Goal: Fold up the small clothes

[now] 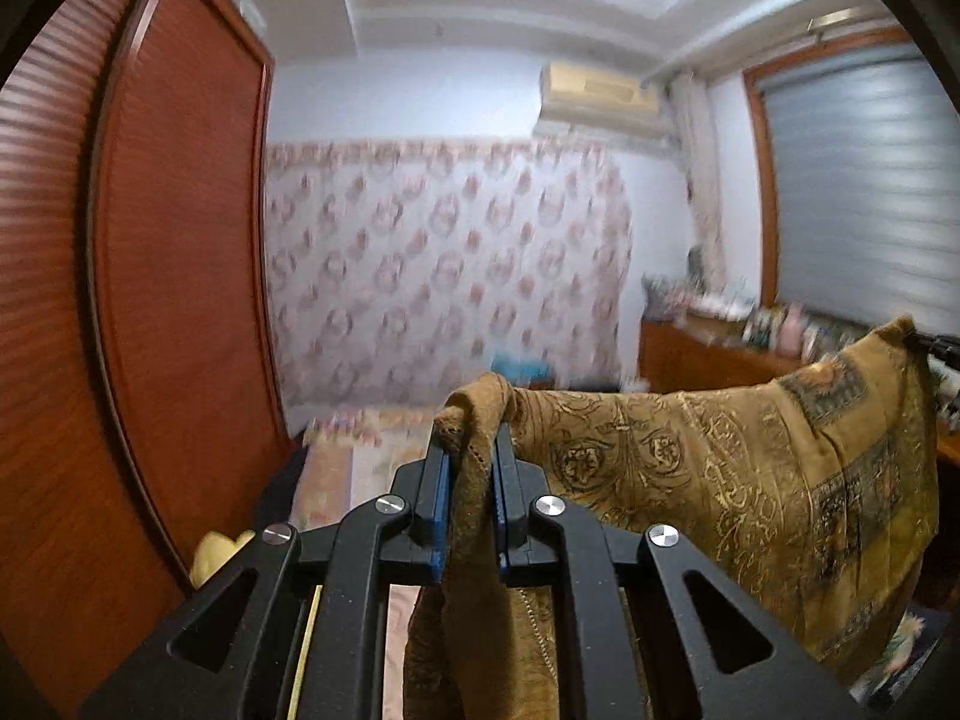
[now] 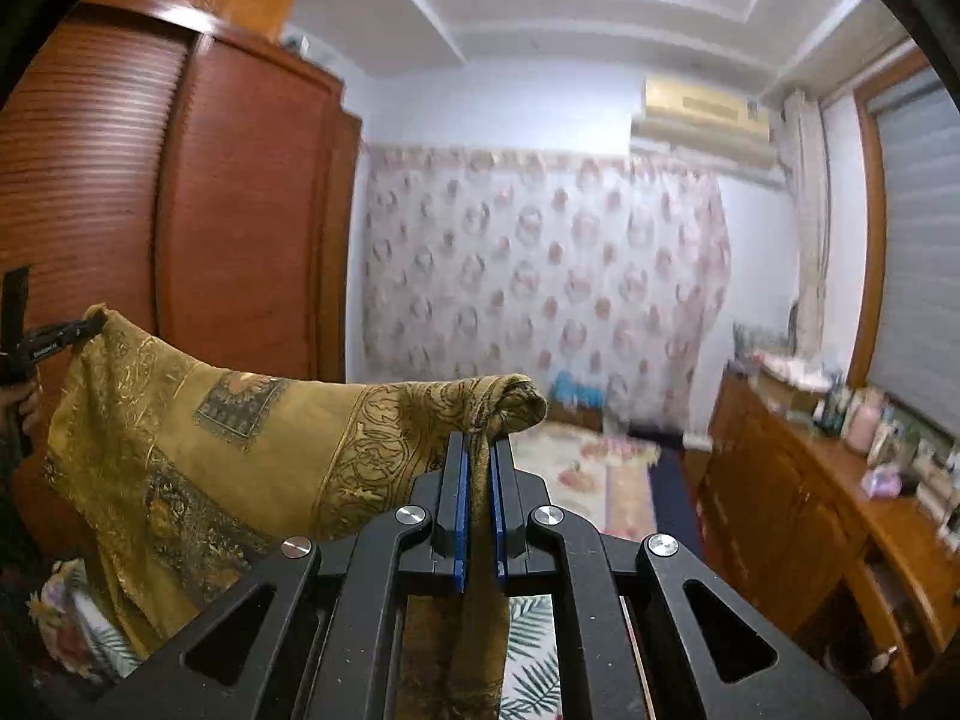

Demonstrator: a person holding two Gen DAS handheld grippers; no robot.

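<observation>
A mustard-yellow patterned cloth [image 1: 750, 468] hangs in the air, stretched between both grippers. My left gripper [image 1: 474, 438] is shut on one bunched corner, and the fabric trails down between its blue pads. The cloth runs right to its other corner, where the right gripper's tip [image 1: 939, 345] shows at the frame edge. In the right wrist view my right gripper [image 2: 478, 450] is shut on the other bunched corner of the cloth [image 2: 198, 450]. There the cloth sags left to the left gripper [image 2: 66, 330], held by a hand [image 2: 27, 408].
A reddish wooden wardrobe [image 1: 150, 276] stands close on the left. A floral curtain [image 2: 540, 282] covers the far wall. A wooden dresser [image 2: 798, 510] with small items runs along the right under a blinded window [image 1: 864, 180]. Bedding with a leaf print [image 2: 534, 648] lies below.
</observation>
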